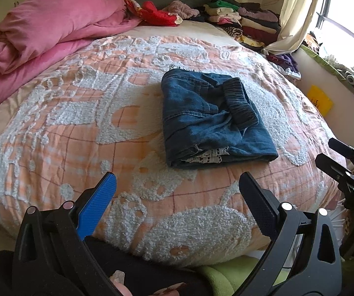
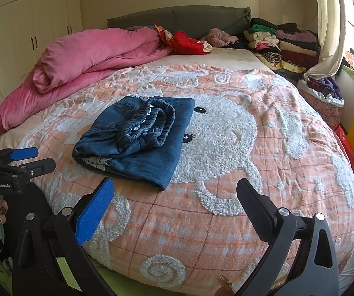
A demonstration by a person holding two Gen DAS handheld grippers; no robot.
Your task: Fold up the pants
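Note:
Blue denim pants (image 1: 211, 120) lie folded into a compact rectangle on the orange-and-white bedspread (image 1: 78, 128), elastic waistband on top, white lace trim showing at the near edge. In the right wrist view the pants (image 2: 137, 140) sit left of centre. My left gripper (image 1: 177, 185) is open and empty, held above the bed's near edge, short of the pants. My right gripper (image 2: 174, 190) is open and empty, also near the front edge, just right of the pants. Each gripper shows in the other's view: the right gripper (image 1: 325, 155), the left gripper (image 2: 41, 159).
A pink duvet (image 1: 41, 32) is bunched at the far left. Stacks of folded clothes (image 1: 246, 22) sit at the far right by the headboard. A curtain (image 1: 295, 14), window sill and yellow box (image 1: 320, 100) are at the right. Wardrobes (image 2: 29, 24) stand at left.

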